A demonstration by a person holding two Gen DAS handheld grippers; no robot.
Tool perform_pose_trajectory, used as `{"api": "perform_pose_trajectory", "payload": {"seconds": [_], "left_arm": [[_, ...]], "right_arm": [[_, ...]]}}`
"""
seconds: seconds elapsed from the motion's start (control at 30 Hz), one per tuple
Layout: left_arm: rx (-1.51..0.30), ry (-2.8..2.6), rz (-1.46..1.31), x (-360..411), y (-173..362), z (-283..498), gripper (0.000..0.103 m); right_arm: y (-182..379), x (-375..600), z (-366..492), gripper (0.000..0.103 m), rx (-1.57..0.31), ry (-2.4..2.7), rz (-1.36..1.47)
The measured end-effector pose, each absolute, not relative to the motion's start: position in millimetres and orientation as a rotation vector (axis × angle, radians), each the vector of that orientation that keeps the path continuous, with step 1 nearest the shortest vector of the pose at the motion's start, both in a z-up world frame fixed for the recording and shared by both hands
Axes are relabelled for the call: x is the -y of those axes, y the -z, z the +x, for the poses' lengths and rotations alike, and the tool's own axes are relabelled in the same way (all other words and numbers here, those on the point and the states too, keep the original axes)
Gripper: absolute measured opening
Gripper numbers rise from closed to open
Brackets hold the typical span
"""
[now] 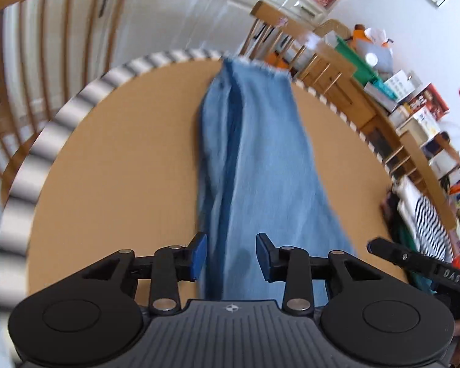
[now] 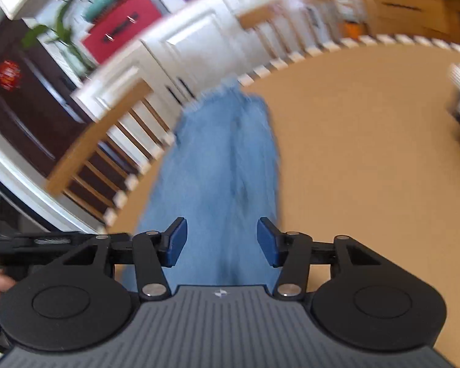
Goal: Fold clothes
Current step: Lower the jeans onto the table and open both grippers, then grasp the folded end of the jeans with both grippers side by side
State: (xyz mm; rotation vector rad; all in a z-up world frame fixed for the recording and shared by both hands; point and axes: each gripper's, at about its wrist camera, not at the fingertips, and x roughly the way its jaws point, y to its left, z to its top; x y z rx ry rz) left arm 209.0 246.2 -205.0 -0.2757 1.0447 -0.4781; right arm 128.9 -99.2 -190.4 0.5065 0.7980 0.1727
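A pair of light blue jeans point(image 1: 254, 159) lies lengthwise on the round tan table point(image 1: 122, 153), legs together, frayed hems at the far edge. My left gripper point(image 1: 231, 256) is open and empty above the near end of the jeans. The jeans point(image 2: 224, 165) also show in the right wrist view, stretching to the far table edge. My right gripper point(image 2: 222, 240) is open and empty above their near end. The right gripper's finger point(image 1: 392, 253) shows at the right of the left wrist view. Both views are motion-blurred.
Wooden chairs point(image 1: 46, 61) stand around the table point(image 2: 368, 168). A striped black-and-white garment point(image 1: 429, 227) lies at the table's right edge. A cluttered wooden sideboard point(image 1: 383, 101) and white cabinets point(image 2: 181, 52) stand beyond.
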Motion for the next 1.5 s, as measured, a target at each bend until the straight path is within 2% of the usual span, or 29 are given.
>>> {"api": "perform_pose_trajectory", "payload": {"seconds": [0.13,0.27,0.47,0.77,1.13,1.37,1.5], "left_arm": [[-1.054,0.448,-0.204,-263.9,205.4,152.5,0.038],[-1.077,0.424,-0.113,-276.4,203.5,104.1,0.043],[-1.093,0.412,-0.097,-275.7,214.4,64.2,0.043],[-1.135,0.426,-0.159,-251.8,217.3,81.7,0.043],[-1.19,0.424,-0.307,-258.1,224.0,107.1,0.045],[-1.23,0.433,-0.474,-269.6,232.8,120.0,0.053],[-1.267,0.441,-0.534,-273.3,237.1,126.8,0.054]], "right_arm": [[197.9,74.6,80.3,0.053,-0.845,-0.109,0.447],[191.8,59.6,34.8,0.055,-0.83,-0.085,0.456],[203.3,56.5,2.5,0.055,-0.871,-0.045,0.533],[224.8,81.2,4.3,0.056,-0.917,-0.086,0.771],[240.1,99.2,19.4,0.06,-0.932,-0.117,1.019],[246.1,93.5,32.0,0.06,-0.974,-0.169,1.067],[249.6,91.0,37.1,0.06,-0.972,-0.177,1.106]]}}
